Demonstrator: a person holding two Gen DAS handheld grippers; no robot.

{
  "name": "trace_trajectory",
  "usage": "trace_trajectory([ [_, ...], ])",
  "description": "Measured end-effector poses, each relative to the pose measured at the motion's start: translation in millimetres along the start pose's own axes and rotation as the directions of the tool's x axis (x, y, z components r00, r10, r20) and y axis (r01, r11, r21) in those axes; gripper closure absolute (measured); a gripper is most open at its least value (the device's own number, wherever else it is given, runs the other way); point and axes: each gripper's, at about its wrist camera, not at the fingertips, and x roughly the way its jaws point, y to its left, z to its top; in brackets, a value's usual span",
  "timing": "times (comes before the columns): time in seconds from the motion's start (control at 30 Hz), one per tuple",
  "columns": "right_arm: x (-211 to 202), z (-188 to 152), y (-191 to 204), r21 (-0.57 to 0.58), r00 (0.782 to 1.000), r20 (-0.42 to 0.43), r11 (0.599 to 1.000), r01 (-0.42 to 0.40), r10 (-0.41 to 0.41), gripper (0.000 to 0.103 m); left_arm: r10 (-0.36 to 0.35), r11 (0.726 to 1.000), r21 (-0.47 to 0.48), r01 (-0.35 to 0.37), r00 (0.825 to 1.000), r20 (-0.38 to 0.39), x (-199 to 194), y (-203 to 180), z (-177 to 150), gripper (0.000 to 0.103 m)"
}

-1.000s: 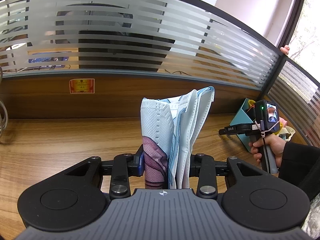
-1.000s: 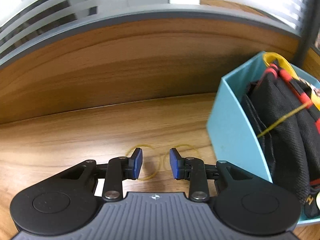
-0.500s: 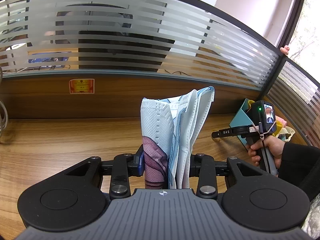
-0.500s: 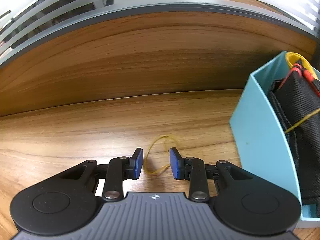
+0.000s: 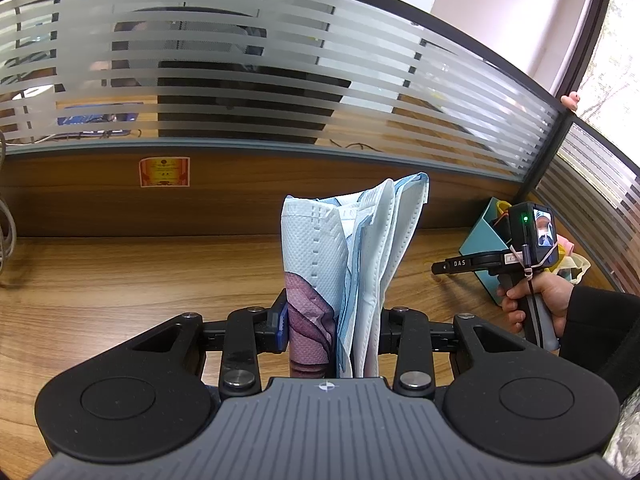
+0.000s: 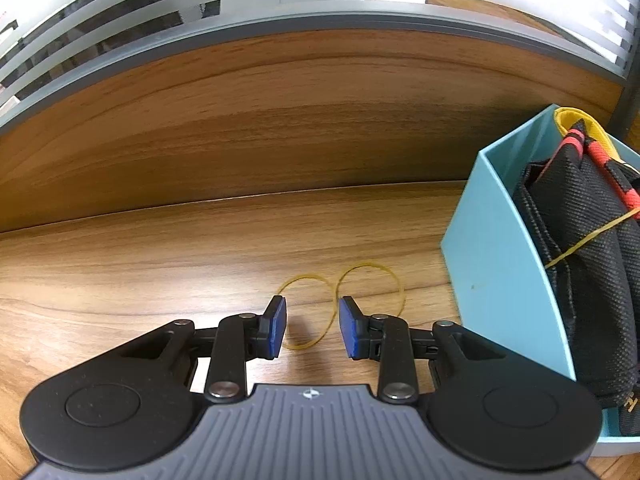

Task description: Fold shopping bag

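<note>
L gripper (image 5: 332,330) fills the bottom of its own view, tilted down a bit, jaws clamped on a folded bundle standing up between them. R gripper (image 6: 312,330) low centre in its view, angled steeper, jaws parted w/ nothing between. R hand (image 5: 538,300) at right edge of L view, dark sleeve, wrapped round the grip handle.

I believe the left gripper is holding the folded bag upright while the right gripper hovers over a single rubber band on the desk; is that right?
Nearly. The right wrist view shows two rubber bands lying on the desk, not one. The left gripper does hold the folded bag upright, and the right gripper hovers open above the bands.
</note>
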Motion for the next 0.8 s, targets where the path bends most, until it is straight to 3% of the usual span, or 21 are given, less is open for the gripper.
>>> trace_trajectory([
  [0.1,0.7,0.5,-1.8,0.0,1.0,0.007,1.0,0.017,-0.017,0.07,0.0,1.0,-0.001,0.0,1.0,-0.001,-0.2,-0.3,-0.4,0.065],
  [0.2,-0.1,0.3,-3.6,-0.019,1.0,0.002,0.999,0.028,-0.028,0.088,-0.002,1.0,0.003,0.002,1.0,-0.001,-0.7,-1.2,-0.9,0.065],
  [0.33,7.6,2.1,0.2,-0.057,0.999,-0.002,0.998,0.037,-0.037,0.095,0.0,1.0,0.001,0.0,1.0,-0.001,-1.6,-0.9,-1.0,0.064],
  [0.63,12.0,2.7,4.5,-0.089,0.999,0.007,0.995,0.045,-0.044,0.102,0.001,1.0,0.001,-0.001,1.0,0.001,-3.7,-2.0,-1.2,0.064],
  [0.8,-9.3,3.8,4.7,-0.072,1.0,0.025,0.997,0.015,-0.013,0.102,0.002,1.0,0.002,-0.002,1.0,0.006,-6.8,-2.1,-2.8,0.065],
])
